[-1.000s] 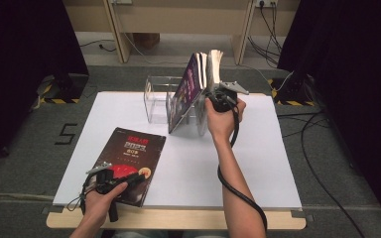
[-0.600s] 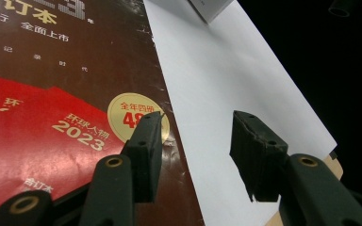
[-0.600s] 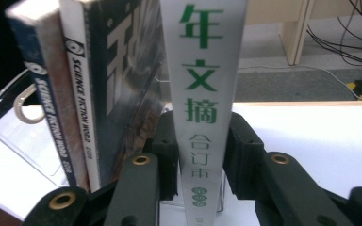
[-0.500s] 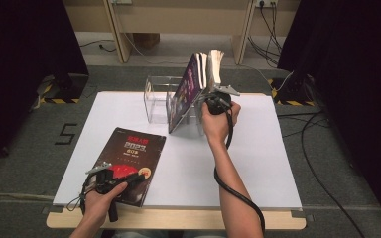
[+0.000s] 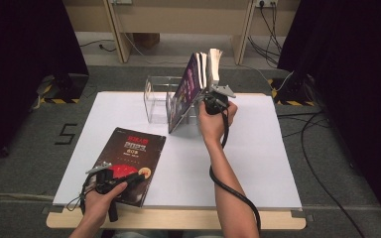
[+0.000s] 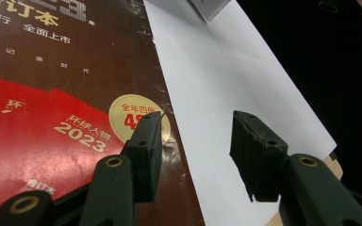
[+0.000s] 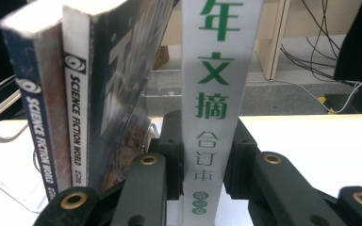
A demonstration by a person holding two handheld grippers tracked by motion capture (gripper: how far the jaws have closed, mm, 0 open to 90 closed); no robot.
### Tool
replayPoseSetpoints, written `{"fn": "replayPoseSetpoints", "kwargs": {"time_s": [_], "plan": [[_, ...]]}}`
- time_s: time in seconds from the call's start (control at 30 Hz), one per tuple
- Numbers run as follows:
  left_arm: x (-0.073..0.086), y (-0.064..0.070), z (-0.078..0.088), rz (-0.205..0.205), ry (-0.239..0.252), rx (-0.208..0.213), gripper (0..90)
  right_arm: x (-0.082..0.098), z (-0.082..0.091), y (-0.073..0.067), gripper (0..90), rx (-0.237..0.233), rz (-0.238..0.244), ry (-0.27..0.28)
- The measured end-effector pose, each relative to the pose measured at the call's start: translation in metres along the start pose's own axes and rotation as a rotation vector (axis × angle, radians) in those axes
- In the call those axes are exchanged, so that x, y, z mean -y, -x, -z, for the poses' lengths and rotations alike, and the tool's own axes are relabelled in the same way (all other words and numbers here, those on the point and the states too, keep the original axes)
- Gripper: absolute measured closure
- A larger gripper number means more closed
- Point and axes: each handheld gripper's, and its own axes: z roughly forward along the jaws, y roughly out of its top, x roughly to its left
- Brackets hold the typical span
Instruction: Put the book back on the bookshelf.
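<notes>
— What has your right gripper (image 7: 202,165) got hold of?

— My right jaws have just been closing and now sit clamped on the spine of a white-spined volume (image 7: 219,94) with green Chinese characters, standing upright at the right end of the row. Its top is cut off in the right gripper view, and my jaws cover the foot of the spine. Just beside it lean two Science Fiction World magazines (image 7: 78,113), tilted against the clear acrylic rack (image 5: 156,99), whose walls are hard to make out.

— And your left?

— My left gripper (image 6: 198,150) rests low at the near edge of the white table (image 5: 258,148), jaws apart, one pad over the corner of the dark red 2023 magazine (image 5: 129,163) lying flat, the other over bare tabletop. Whether that pad touches the cover, I cannot tell. The cover's title runs out of the left gripper view.
</notes>
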Motion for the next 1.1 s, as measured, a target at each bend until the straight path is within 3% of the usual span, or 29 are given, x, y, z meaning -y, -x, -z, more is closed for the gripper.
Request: {"fn": "replayPoseSetpoints", "kwargs": {"time_s": [0.27,0.73,0.97,1.1], "plan": [[0.0,0.0,0.0,-0.001,0.001,-0.003,53.4,0.001,0.002,0.002,70.8,-0.012,0.023,0.005],[0.0,0.001,0.0,-0.002,0.001,0.001,53.4,0.006,0.01,0.004,65.2,-0.056,0.004,-0.017],[0.0,0.001,0.0,-0.001,0.0,-0.001,53.4,0.009,0.018,0.006,65.9,-0.069,0.009,0.0],[0.0,0.001,0.0,-0.001,0.0,0.0,53.4,0.011,0.022,0.008,71.8,-0.07,0.012,-0.008]]}}
